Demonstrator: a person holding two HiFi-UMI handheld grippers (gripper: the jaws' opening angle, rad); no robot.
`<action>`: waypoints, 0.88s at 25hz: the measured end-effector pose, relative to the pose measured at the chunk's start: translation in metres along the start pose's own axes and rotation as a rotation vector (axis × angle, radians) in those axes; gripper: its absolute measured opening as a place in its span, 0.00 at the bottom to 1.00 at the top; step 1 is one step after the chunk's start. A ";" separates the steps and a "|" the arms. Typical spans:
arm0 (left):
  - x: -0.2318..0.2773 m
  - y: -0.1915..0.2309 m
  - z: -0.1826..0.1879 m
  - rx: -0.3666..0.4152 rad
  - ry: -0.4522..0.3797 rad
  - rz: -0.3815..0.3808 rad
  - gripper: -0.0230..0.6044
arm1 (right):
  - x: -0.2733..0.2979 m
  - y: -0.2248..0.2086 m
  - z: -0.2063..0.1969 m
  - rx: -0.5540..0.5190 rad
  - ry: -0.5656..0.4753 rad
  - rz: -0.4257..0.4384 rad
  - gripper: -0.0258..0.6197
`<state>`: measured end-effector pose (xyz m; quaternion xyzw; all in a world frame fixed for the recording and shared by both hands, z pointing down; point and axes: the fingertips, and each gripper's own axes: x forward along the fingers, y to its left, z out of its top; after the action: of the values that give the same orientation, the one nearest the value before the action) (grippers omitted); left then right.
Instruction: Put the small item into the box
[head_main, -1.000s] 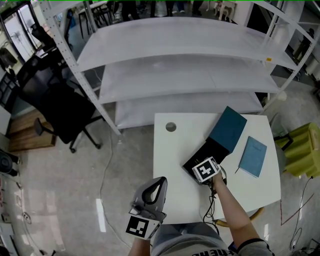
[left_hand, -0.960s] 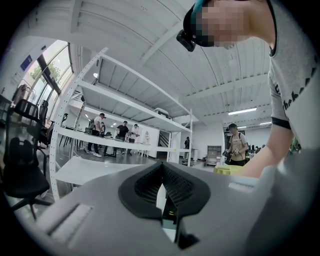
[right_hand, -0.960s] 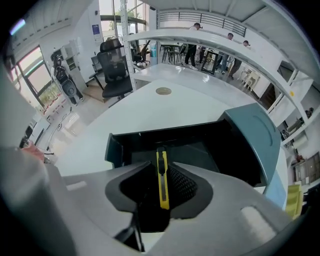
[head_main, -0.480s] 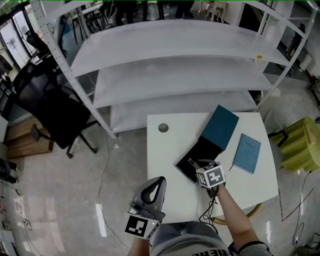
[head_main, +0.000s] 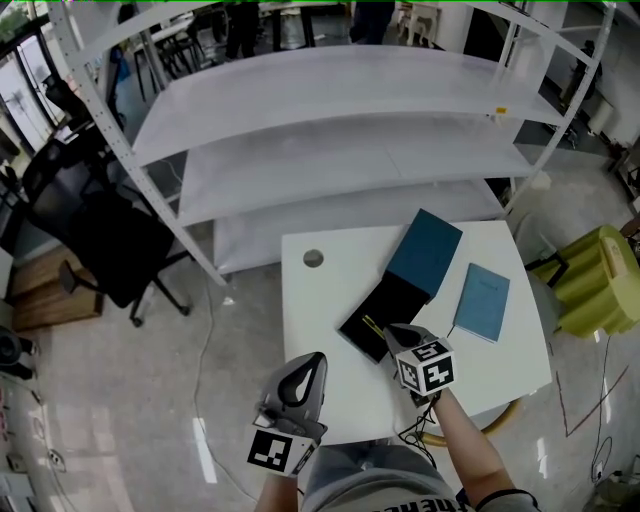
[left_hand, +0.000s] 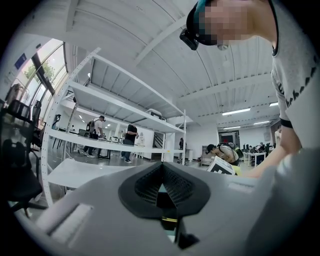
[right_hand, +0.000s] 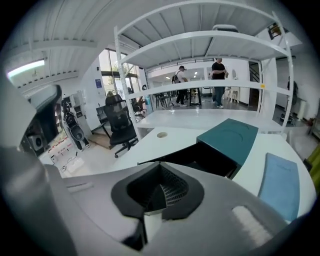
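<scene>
A white rectangular table (head_main: 318, 305) fills the centre of the head view. Its left half is bare and gives free room, with only one round grey cap (head_main: 313, 258) near the upper left corner. One flat black box with a dark teal lid (head_main: 425, 252) lies obliquely in the middle. The lid is open and points to the upper right, towards the table's far edge. One small thin yellowish item (head_main: 370, 325) lies inside the black tray of the box; what it is I cannot tell. One light blue notebook (head_main: 482, 302) lies to the right of the box, apart from it and near the right table edge.

There are two grippers. The right gripper (head_main: 402, 338) is at the lower right edge of the tray, its jaws clenched with nothing between them. The left gripper (head_main: 314, 364) is at the lower centre of the frame, by the table's lower left corner and well apart from the box. Its jaws are also pressed together and empty.

Behind the table stands one white metal shelf rack (head_main: 330, 150) with three boards. One black office chair (head_main: 110, 250) is at the left. Both marker cubes carry only black and white squares, no readable words.
</scene>
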<state>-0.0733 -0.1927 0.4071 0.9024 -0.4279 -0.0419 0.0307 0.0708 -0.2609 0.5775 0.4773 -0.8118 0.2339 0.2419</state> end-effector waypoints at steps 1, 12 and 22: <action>0.000 -0.001 0.000 0.002 0.000 -0.001 0.06 | -0.005 0.000 0.002 0.012 -0.021 -0.001 0.04; 0.002 -0.019 0.004 0.015 -0.003 -0.015 0.06 | -0.058 0.006 0.019 0.040 -0.201 -0.019 0.04; 0.003 -0.034 0.010 0.037 -0.012 -0.029 0.06 | -0.099 0.011 0.028 0.021 -0.311 -0.044 0.04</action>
<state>-0.0463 -0.1737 0.3934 0.9085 -0.4158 -0.0397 0.0112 0.0986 -0.2080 0.4931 0.5279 -0.8263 0.1600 0.1133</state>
